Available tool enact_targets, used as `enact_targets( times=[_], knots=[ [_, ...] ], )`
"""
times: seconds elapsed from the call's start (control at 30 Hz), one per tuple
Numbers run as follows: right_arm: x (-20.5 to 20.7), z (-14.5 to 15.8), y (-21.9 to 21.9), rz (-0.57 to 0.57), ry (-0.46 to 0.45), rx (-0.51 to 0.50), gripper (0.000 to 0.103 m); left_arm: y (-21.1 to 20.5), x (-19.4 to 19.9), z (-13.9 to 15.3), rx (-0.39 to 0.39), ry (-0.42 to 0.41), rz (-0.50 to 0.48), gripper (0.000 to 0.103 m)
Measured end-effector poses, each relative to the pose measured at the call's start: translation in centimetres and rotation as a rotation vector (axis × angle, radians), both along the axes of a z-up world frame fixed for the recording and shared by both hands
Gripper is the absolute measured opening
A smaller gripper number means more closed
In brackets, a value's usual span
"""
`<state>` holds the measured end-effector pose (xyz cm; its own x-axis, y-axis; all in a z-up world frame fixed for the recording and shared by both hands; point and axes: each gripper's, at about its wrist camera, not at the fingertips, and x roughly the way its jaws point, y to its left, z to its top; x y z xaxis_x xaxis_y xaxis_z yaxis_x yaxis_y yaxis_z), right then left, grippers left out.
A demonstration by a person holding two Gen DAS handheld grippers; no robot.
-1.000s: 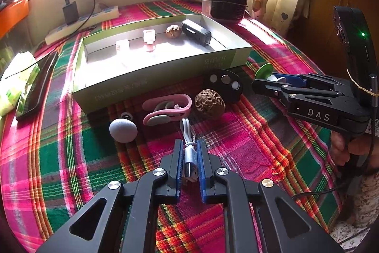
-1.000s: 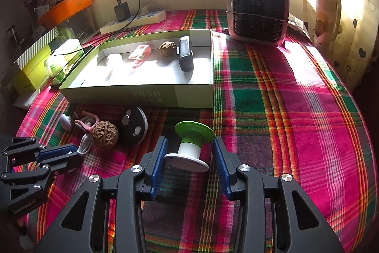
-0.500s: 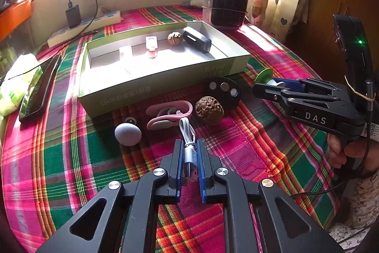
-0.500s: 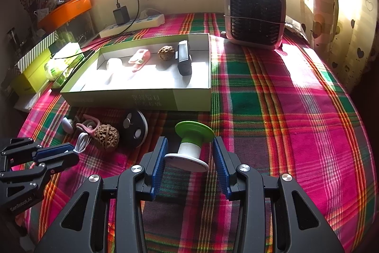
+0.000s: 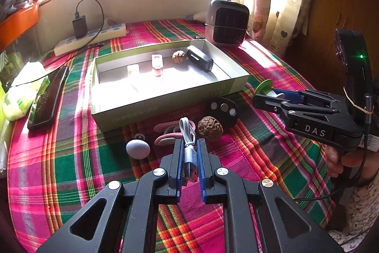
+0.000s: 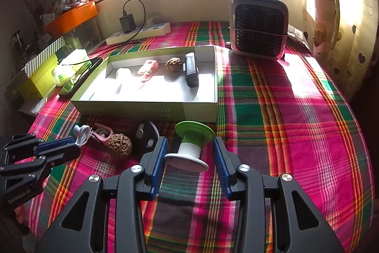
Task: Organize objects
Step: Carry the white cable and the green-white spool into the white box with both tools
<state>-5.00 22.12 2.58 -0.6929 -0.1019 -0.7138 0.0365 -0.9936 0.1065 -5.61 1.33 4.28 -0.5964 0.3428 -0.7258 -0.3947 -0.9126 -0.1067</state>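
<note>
Since the frame a second ago the left gripper (image 5: pixel 189 153) has lifted the short grey USB cable (image 5: pixel 188 144) a little toward the box, so its loop now stands in front of the pink earhook earphone (image 5: pixel 165 134) rather than short of it; the right gripper (image 6: pixel 189 153) has hardly shifted. The left jaws are pinched narrow on the cable, whose metal plug pokes back between the blue pads (image 5: pixel 180 158). The right jaws stand about half open around a spool with a green top and white base (image 6: pixel 190 146), tilted toward the camera; the pads (image 6: pixel 158 158) flank it, and whether they press on it cannot be made out for certain, though it looks carried clear of the cloth. Just beyond the left gripper on the plaid tablecloth (image 5: pixel 71 158) lie a grey egg-shaped object (image 5: pixel 138 148), a walnut (image 5: pixel 210 128) and a black key fob with three buttons (image 5: pixel 221 110). Behind them sits the open green box (image 6: pixel 151 110), holding a white item (image 6: pixel 123 75), a pink clip (image 6: pixel 148 68), a second walnut (image 6: pixel 173 64) and a dark rectangular device (image 6: pixel 191 72) along its far side. Farther off stand a small fan heater (image 6: pixel 259 25), a power strip with a charger (image 6: pixel 139 30) and a phone (image 5: pixel 47 96) at the left edge.
</note>
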Motion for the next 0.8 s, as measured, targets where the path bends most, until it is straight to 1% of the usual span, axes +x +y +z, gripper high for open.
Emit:
enact_targets(
  times=[0.4,0.5,0.8],
  knots=[
    [-1.7,1.8,-1.4,0.048,0.033,0.016,0.04,-0.8,-1.9,1.4,0.003,0.042,0.035,0.01],
    [-2.4,2.1,-1.8,0.056,0.037,0.017,0.04,-1.2,-2.9,1.6,0.019,0.038,0.047,0.01],
    [-5.2,2.4,-2.7,0.082,0.035,0.015,0.04,-1.9,-6.2,1.8,0.012,0.039,0.085,0.01]
  ],
)
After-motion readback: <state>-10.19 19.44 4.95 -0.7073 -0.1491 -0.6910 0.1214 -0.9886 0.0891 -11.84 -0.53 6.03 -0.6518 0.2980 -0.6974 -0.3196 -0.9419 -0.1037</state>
